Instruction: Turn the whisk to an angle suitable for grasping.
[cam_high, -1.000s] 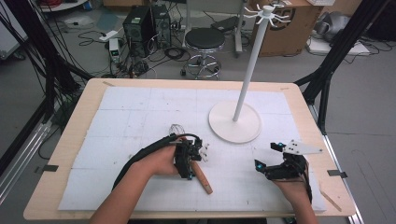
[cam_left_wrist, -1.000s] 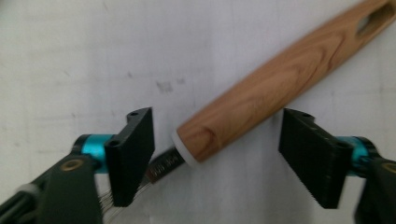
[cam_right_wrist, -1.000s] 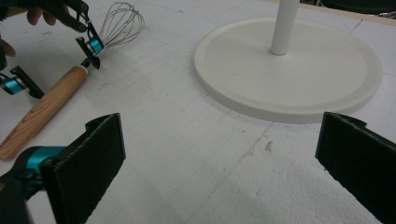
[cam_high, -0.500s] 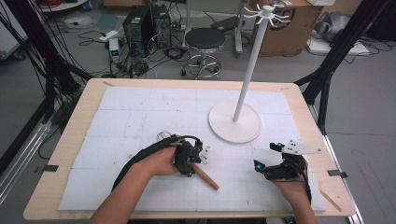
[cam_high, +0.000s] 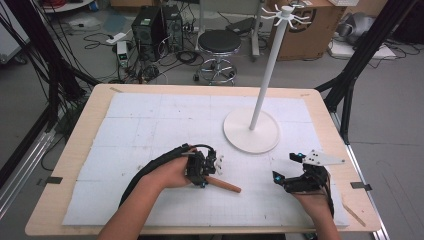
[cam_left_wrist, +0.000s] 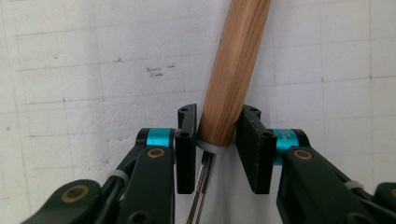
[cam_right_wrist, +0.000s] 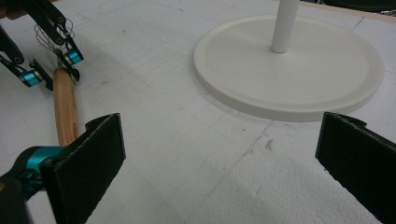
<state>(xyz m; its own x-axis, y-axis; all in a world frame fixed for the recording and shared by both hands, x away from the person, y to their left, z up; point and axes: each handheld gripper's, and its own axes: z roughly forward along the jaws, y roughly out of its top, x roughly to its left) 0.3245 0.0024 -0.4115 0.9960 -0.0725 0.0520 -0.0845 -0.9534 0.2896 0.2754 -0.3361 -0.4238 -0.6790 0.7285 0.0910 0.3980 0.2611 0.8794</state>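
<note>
A whisk with a wooden handle (cam_high: 226, 185) lies low over the white mat near the table's front middle. My left gripper (cam_high: 202, 173) is shut on the handle (cam_left_wrist: 236, 60) at its wire end, and thin wires run down between the jaws. In the right gripper view the handle (cam_right_wrist: 64, 107) points toward me, with the left gripper (cam_right_wrist: 49, 70) and the wire loops (cam_right_wrist: 50, 33) at its far end. My right gripper (cam_high: 284, 167) rests at the front right, open wide and holding nothing, its pads (cam_right_wrist: 93, 154) far apart.
A white stand has a round base (cam_high: 235, 135) on the mat right of centre and a tall pole (cam_high: 270, 70) topped with hooks. The wooden table edge (cam_high: 65, 165) frames the mat. A stool and cables stand beyond the table.
The whisk handle has swung in the left gripper from pointing toward the front edge to pointing right, toward the right gripper. The right gripper has stayed in place.
</note>
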